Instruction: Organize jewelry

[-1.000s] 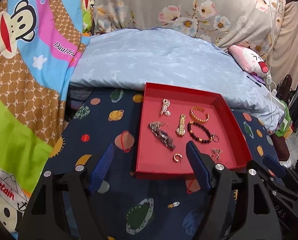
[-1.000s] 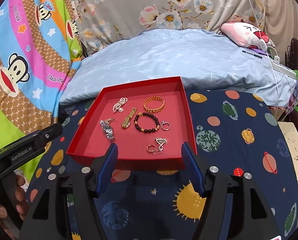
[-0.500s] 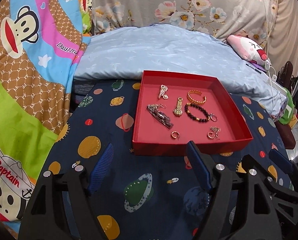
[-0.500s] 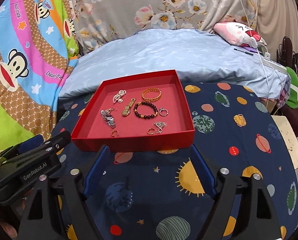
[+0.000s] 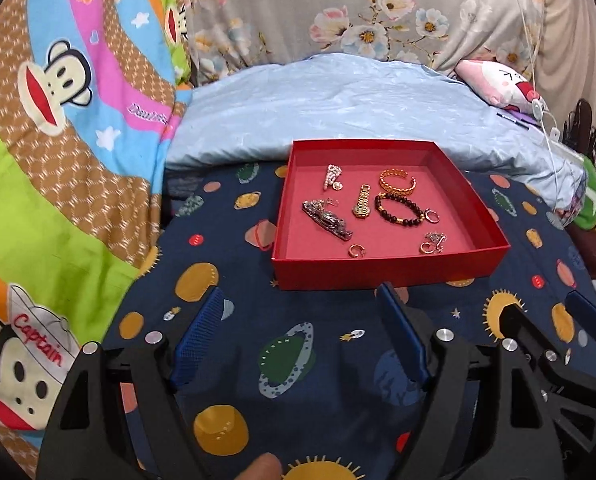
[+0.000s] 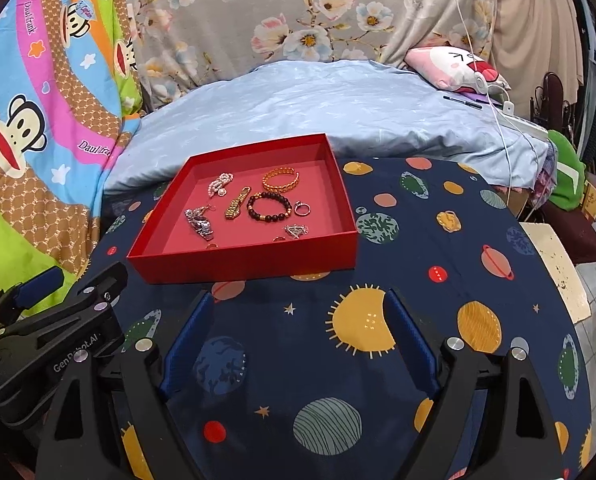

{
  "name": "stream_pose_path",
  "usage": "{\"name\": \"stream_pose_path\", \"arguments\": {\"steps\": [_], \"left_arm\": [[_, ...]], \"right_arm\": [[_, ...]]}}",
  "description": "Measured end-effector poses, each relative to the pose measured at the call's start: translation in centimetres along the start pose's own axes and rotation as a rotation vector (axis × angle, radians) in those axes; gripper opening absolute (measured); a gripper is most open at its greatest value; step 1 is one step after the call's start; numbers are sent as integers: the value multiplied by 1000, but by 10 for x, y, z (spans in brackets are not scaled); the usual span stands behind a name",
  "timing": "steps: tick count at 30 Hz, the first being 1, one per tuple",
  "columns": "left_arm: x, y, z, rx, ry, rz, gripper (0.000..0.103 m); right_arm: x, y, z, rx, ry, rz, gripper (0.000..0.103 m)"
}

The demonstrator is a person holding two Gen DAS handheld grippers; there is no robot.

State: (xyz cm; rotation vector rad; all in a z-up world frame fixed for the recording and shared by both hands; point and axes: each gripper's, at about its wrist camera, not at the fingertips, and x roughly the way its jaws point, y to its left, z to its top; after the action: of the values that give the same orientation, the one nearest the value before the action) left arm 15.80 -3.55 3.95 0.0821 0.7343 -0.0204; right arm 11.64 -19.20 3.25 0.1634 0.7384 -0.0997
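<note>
A red tray (image 5: 378, 272) sits on the planet-print cloth and holds loose jewelry. In it lie a gold cuff bangle (image 5: 397, 182), a dark bead bracelet (image 5: 398, 210), a silver watch (image 5: 326, 219), a gold band piece (image 5: 362, 200), a pearl brooch (image 5: 332, 176) and small rings. My left gripper (image 5: 300, 292) hovers short of the tray's front wall, its jaws opening with nothing between them. In the right wrist view the tray (image 6: 241, 266) lies ahead to the left, and the bangle (image 6: 280, 180) shows inside. My right gripper (image 6: 298, 296) stands open over bare cloth.
A light blue quilt (image 5: 338, 100) lies behind the tray, with a floral cushion (image 6: 298, 12) beyond it. A monkey-print blanket (image 5: 57, 100) is on the left and a pink plush (image 6: 454, 66) with a white cable on the right. The cloth's edge drops off at right (image 6: 558, 264).
Both grippers have drawn back from the tray, which now sits farther ahead in both views. The right gripper's jaws have spread wider.
</note>
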Motion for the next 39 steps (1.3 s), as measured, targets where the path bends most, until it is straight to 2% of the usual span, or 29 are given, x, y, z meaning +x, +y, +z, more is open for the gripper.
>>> {"name": "stream_pose_path", "arguments": {"steps": [39], "left_arm": [[-23, 4, -9, -14, 8, 24, 76]], "right_arm": [[-15, 0, -7, 9, -10, -3, 84]]}}
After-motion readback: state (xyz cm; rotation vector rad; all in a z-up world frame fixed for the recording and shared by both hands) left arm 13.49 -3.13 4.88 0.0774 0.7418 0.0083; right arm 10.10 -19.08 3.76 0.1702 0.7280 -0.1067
